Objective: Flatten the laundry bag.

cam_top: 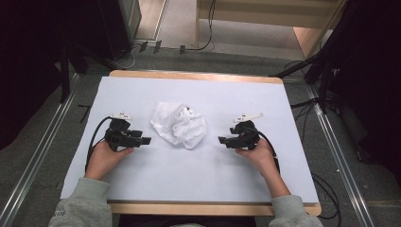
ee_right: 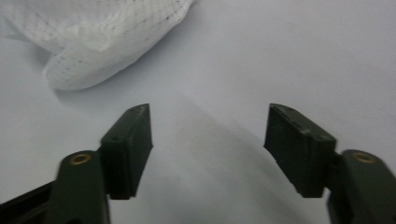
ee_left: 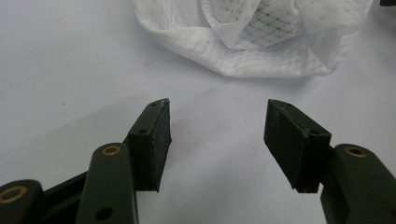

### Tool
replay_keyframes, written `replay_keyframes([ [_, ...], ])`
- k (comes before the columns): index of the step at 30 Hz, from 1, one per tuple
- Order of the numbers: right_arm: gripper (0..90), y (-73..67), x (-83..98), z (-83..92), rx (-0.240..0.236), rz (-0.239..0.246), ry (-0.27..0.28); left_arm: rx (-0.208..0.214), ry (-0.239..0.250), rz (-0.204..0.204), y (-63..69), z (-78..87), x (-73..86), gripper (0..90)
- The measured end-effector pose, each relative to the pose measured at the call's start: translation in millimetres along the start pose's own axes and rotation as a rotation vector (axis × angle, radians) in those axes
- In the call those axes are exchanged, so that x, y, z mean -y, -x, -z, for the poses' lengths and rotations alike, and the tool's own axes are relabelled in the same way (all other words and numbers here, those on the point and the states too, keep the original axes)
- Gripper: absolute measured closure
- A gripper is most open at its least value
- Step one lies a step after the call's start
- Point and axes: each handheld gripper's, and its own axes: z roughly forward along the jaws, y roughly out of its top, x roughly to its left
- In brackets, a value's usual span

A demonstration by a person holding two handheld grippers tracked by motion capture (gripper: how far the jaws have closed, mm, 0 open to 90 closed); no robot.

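I see white mesh cloth, all crumpled in soft heap, lying mid table, a bit toward 12 o'clock from centre.

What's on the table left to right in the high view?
Black two-jaw left gripper, jaws open → crumpled white mesh cloth → black two-jaw right gripper, jaws open. All sit apart on the white table sheet.

A white sheet covers the wooden surface, leaving its pale edge bare at the far and near sides. Grey carpet floor surrounds the surface. Metal rails flank it. Beyond the surface stands light wooden furniture, with black cables trailing nearby.
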Motion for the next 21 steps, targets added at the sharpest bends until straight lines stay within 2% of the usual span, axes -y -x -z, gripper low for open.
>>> replay_keyframes([
  [2, 39.6, 0.8, 0.0, 1.2, -0.013, 0.005, -0.001, 0.010, 0.009, 0.003, 1.9, -0.1, -0.2, 41.9],
  [4, 39.9, 1.2, -0.2, 2.9, -0.016, -0.002, -0.004, 0.015, 0.002, -0.013, 3.7, -0.3, -0.3, 40.4],
  [7, 40.0, 2.5, -0.5, 3.8, -0.012, 0.004, 0.003, 0.031, -0.007, -0.012, 4.7, -1.2, -0.2, 39.7],
  [21, 48.4, 1.1, -3.1, 6.5, -0.016, -0.008, 0.010, 0.037, -0.009, -0.014, 4.1, 0.0, 0.1, 39.5],
])
